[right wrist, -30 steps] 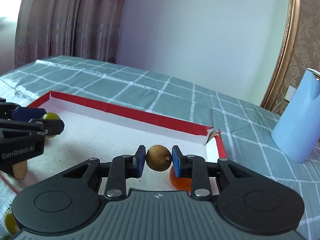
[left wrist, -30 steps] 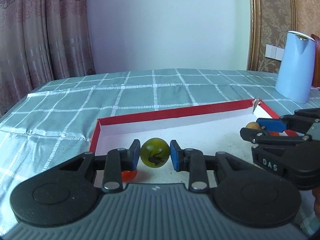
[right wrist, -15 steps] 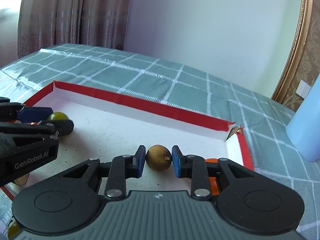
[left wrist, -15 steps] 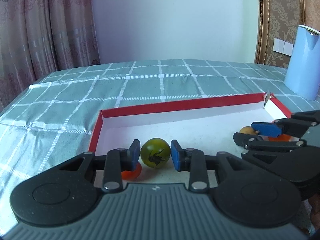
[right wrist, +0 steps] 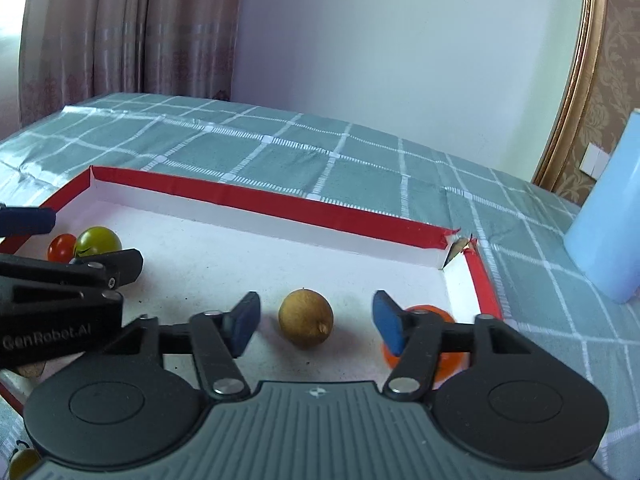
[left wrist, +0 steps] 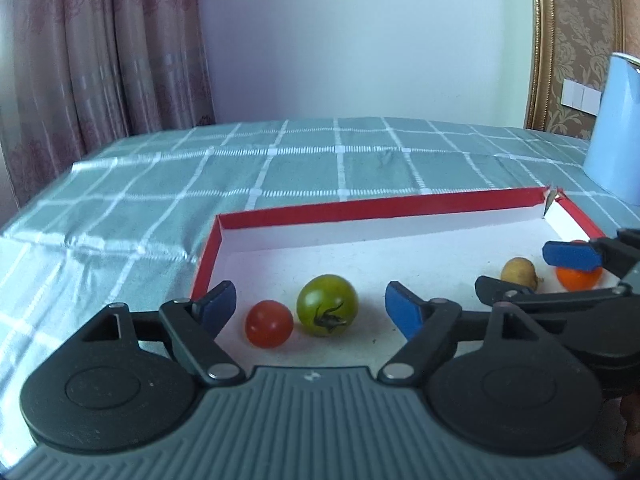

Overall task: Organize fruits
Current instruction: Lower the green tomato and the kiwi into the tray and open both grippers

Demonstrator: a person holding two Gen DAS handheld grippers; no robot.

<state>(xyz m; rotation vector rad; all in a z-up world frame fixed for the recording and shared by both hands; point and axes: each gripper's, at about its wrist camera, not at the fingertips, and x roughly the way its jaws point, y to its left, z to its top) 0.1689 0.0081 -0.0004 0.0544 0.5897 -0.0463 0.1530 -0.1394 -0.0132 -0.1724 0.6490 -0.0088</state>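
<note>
In the shallow red-rimmed tray [left wrist: 400, 204] on the checked counter [left wrist: 280, 168], we have four fruits lying on the white floor, and both of our grippers stand wide apart, clamped on nothing. Our left gripper [left wrist: 310, 306] sits at the tray's left end with its blue pads spread to either side of two fruits: the green tomato [left wrist: 327, 305], calyx facing the camera, lies straight ahead between the pads and touches neither, and the red cherry tomato [left wrist: 269, 323] rests just beside it on the left, the two apparently in contact. Our right gripper [right wrist: 316, 318] is at the tray's right end, near the torn corner; the tan longan-like fruit [right wrist: 305, 317] lies dead ahead between its spread pads, free of both, its small stem nub pointing toward us and to the right. The orange cherry tomato [right wrist: 424, 312] sits beside the right pad and is partly hidden behind that finger, so we cannot tell whether they touch. Each fruit pair is nearer its own hand, and both are well apart from each other across the tray. We judge these four as placed; at the lower left corner of the right wrist view another yellowish fruit [right wrist: 22, 465] shows outside the tray, likely the next one to fetch, and nearer our left hand. A pale blue jug [left wrist: 614, 128] stands on the counter beyond the tray's right end.
</note>
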